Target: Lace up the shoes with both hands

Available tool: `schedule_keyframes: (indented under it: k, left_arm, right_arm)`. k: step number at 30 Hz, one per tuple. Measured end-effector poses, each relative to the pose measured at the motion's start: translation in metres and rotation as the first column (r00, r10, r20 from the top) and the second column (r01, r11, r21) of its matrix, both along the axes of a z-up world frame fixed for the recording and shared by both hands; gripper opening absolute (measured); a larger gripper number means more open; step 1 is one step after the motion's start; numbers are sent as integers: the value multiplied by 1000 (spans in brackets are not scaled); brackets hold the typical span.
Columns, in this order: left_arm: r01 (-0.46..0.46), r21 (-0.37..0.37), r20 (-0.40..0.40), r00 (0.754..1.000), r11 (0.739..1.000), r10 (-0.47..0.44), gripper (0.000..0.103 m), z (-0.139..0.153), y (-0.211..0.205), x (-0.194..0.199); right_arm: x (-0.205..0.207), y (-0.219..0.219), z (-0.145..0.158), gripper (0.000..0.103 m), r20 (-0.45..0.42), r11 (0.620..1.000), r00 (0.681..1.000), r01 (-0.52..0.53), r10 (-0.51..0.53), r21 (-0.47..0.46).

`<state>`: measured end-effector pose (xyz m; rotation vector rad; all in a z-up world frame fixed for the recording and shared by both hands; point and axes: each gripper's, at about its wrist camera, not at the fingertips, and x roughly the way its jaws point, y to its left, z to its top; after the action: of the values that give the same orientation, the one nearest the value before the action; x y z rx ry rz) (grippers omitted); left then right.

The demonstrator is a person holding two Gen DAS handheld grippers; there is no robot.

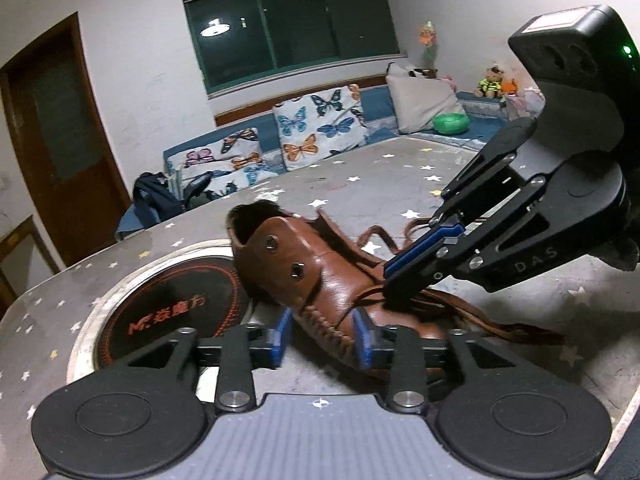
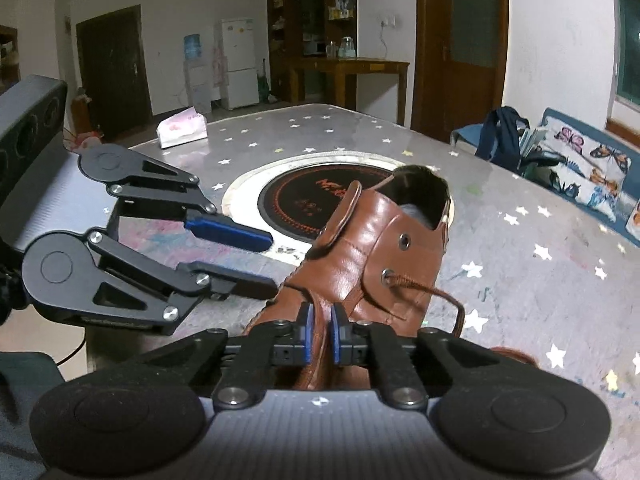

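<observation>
Lace [image 2: 424, 290] threaded thru shoe [image 2: 360, 248] eyelet; R gripper [image 2: 319, 334] pinches the tongue, L gripper [image 1: 319, 336] jaws apart beside shoe. Next: grab lace end.

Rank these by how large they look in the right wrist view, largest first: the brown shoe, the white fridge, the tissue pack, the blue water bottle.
1. brown shoe, though it is nearest the camera.
2. white fridge.
3. tissue pack.
4. blue water bottle.
Fridge and bottle stand far back, so their looks understate them.
</observation>
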<state>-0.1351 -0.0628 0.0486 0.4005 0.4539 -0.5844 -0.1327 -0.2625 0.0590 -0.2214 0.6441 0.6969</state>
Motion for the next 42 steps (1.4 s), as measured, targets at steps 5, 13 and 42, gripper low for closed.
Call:
schedule_keyframes:
  k: [5, 13, 42]
  left_arm:
    - [-32, -36, -29, 999, 999, 31, 44, 6, 4, 9]
    - [-106, -101, -108, 990, 989, 95, 44, 17, -4, 31]
    - [-322, -220, -253, 930, 921, 265, 43, 29, -15, 79]
  right_arm:
    - [3, 7, -2, 9, 15, 1000, 1000, -18, 18, -24]
    - [1, 11, -4, 3, 10, 999, 1000, -16, 17, -34]
    - [-35, -132, 116, 2, 483, 857, 719, 490, -500, 157]
